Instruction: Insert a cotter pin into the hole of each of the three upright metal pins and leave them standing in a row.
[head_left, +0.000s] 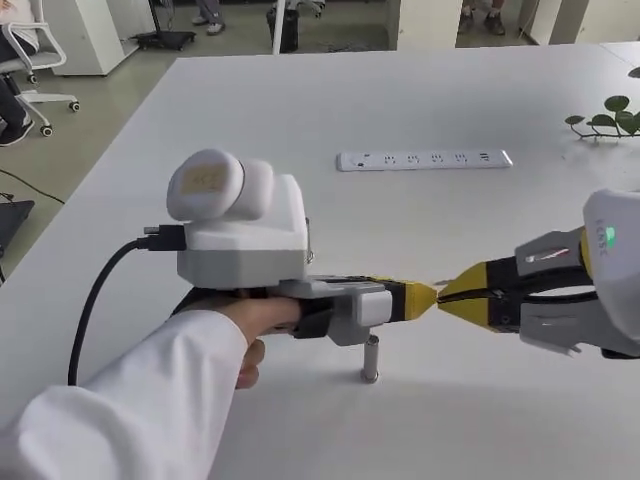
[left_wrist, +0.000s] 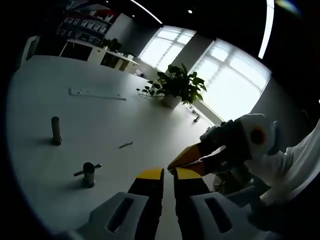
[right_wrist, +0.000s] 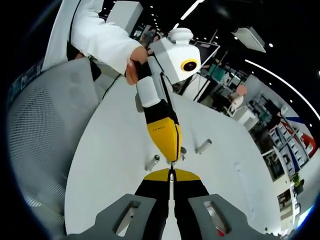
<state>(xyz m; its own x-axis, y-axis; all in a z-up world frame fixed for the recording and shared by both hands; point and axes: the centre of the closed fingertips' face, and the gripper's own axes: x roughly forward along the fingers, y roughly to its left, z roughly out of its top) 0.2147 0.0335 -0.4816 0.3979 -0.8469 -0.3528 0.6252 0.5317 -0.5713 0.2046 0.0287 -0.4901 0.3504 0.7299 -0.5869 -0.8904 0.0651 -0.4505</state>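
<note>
left hand (head_left: 250, 325): white sleeve, wrapped round the handle of the left tongs
left tongs (head_left: 425, 297): jaws pressed together, yellow tips nose to nose with the right tongs; whether anything thin sits between the tips, cannot tell
metal pin (head_left: 370, 360): upright on the table, just beneath the left tongs, apart from them
pinned pin (left_wrist: 89, 174): upright, left of the left tongs' jaws, a cotter through its top
bare pin (left_wrist: 56, 131): upright, farther off on the same side
loose cotter pin (left_wrist: 126, 145): flat on the table, ahead of the left tongs
right tongs (head_left: 450, 292): jaws pressed together
power strip (head_left: 425, 159): well beyond both tongs
</note>
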